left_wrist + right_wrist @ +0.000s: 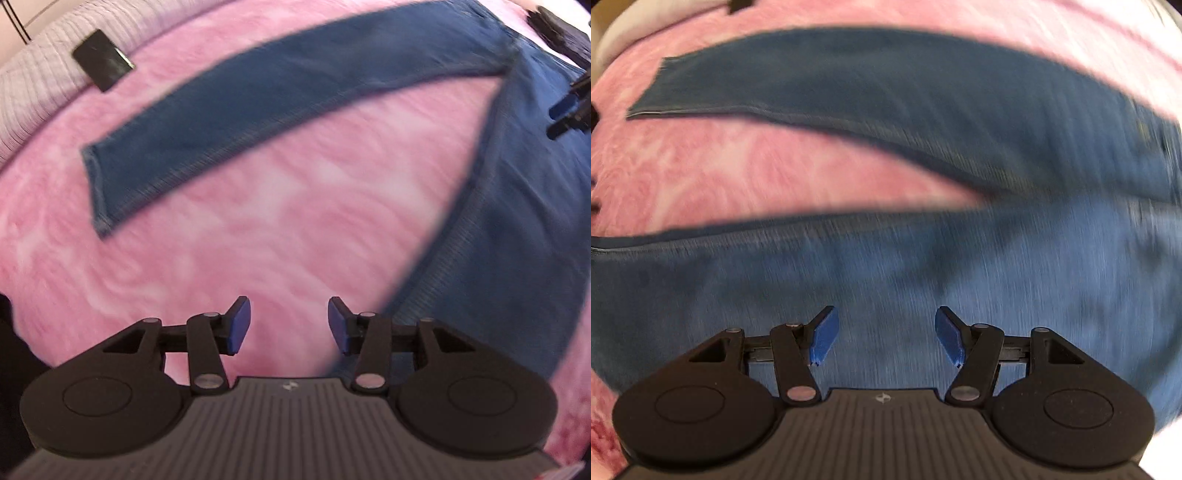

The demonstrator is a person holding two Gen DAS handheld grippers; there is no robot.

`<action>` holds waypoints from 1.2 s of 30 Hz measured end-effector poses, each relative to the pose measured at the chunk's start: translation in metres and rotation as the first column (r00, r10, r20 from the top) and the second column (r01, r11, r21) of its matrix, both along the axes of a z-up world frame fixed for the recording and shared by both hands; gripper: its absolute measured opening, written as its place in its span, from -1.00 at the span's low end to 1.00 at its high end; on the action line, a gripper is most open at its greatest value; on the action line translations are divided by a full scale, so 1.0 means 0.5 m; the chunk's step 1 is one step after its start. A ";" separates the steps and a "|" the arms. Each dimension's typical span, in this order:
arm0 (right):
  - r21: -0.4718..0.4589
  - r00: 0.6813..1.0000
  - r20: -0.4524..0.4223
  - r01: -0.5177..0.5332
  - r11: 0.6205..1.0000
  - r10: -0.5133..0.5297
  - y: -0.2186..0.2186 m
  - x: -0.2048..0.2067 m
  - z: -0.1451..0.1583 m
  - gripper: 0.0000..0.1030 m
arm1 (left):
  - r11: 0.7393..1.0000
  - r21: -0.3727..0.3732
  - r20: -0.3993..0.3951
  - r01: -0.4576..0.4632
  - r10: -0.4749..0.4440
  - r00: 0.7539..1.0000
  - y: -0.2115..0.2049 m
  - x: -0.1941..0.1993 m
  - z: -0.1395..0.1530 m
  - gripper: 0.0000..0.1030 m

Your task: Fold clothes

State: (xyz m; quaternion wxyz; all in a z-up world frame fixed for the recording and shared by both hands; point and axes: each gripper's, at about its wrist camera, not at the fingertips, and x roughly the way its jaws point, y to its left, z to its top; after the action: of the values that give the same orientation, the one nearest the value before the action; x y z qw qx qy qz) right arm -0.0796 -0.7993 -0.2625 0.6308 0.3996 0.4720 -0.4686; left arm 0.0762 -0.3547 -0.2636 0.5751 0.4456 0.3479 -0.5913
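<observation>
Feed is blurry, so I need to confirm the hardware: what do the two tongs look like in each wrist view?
The left tongs and right tongs match: matte black linkage arms with silver pivot pins, two round black discs, a ribbed dark grey body bearing a small white logo, and blue pads on the fingertips. No cables or sleeves show.

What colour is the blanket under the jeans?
Mottled pink fluffy blanket; clearest in the left wrist view.

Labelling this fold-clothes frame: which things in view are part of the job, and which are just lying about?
Part of the job:
- blue jeans, spread with legs apart
- left gripper, open, over the blanket, holding nothing
- right gripper, open, over the jeans, holding nothing

Lying about:
- pink blanket, the surface under the jeans
- black flat object near the blanket's edge
- striped lilac sheet
</observation>
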 end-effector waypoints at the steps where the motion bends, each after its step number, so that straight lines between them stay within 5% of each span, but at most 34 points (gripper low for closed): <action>1: 0.003 1.000 -0.002 0.011 1.000 -0.011 0.012 -0.010 0.001 0.19 | 1.000 0.005 -0.008 0.003 -0.003 1.000 0.012 -0.017 -0.002 -0.20; 9: -0.123 0.999 -0.039 -0.022 0.992 0.017 0.025 -0.103 0.060 0.19 | 0.994 -0.012 0.031 0.107 -0.107 0.994 0.023 -0.126 0.003 -0.13; 17: -0.266 0.994 -0.048 -0.103 0.958 0.093 -0.134 -0.196 0.070 0.14 | 0.997 -0.025 0.035 0.076 -0.075 0.997 -0.084 -0.177 -0.001 -0.13; 23: -0.042 0.993 0.005 -0.117 0.992 0.117 -0.138 -0.275 -0.026 -0.08 | 0.994 -0.004 0.025 0.108 -0.108 0.994 -0.137 -0.267 0.000 -0.11; 36: 0.032 0.981 0.079 -0.179 0.983 0.176 -0.031 -0.369 -0.026 -0.16 | 0.965 -0.050 -0.102 0.258 -0.262 0.960 -0.247 -0.508 0.015 -0.06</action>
State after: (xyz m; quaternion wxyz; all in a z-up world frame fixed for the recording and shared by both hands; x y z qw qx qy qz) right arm -0.2642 -0.8150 -0.2754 0.6795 0.3859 0.4905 -0.3857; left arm -0.1780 -0.4784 -0.2562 0.4807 0.4445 0.3063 -0.6910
